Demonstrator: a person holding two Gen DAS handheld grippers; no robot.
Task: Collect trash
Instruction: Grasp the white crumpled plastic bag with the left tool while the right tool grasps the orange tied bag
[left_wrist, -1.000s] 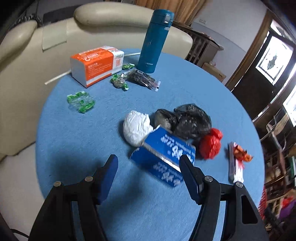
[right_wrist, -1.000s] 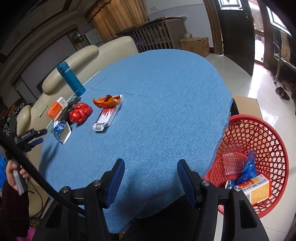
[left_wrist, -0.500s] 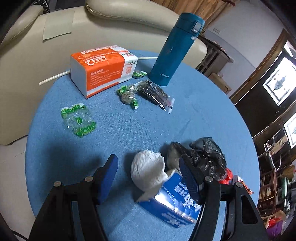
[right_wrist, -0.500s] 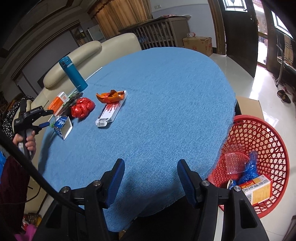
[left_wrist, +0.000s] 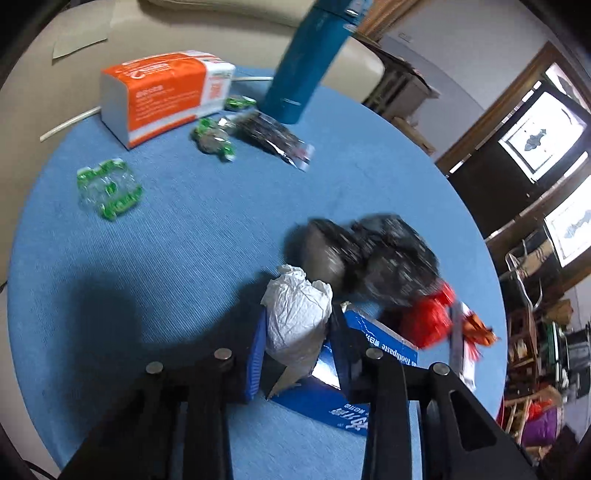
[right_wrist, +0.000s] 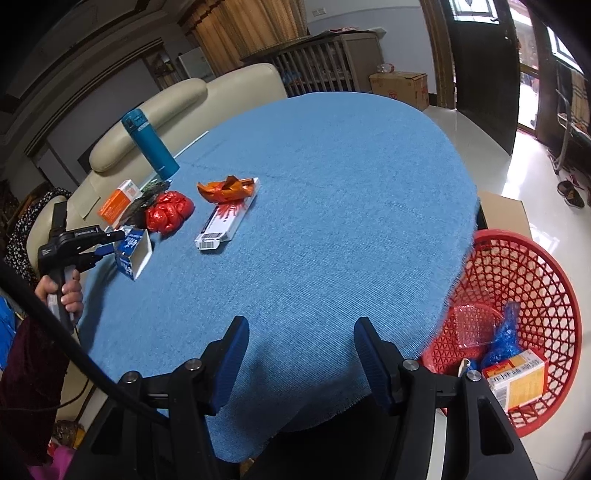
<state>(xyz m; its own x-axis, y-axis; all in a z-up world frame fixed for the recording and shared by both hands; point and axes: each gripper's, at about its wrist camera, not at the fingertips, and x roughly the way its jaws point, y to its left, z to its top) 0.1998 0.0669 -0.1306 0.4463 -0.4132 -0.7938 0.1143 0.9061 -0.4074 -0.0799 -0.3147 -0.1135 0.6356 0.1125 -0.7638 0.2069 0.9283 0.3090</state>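
A crumpled white paper ball (left_wrist: 297, 317) sits between the fingers of my left gripper (left_wrist: 297, 332). Its jaws are closing and both pads touch the ball's sides. Right behind the ball lies an open blue toothpaste box (left_wrist: 354, 398). A black plastic bag (left_wrist: 384, 254) and a red bag (left_wrist: 428, 317) lie just beyond. In the right wrist view the left gripper (right_wrist: 110, 240) is at the table's far left, by the toothpaste box (right_wrist: 133, 251). My right gripper (right_wrist: 301, 350) hangs open and empty over the table's near edge.
A red basket (right_wrist: 535, 258) with some trash stands on the floor at the right. On the blue table (right_wrist: 332, 184) are a long white box (right_wrist: 229, 221), an orange wrapper (right_wrist: 225, 190), green wrappers (left_wrist: 109, 192), an orange tissue pack (left_wrist: 166, 96) and a teal flask (left_wrist: 310, 62).
My left gripper has come forward and down over the white paper ball, and its jaws have narrowed onto it. The right gripper has stayed put.
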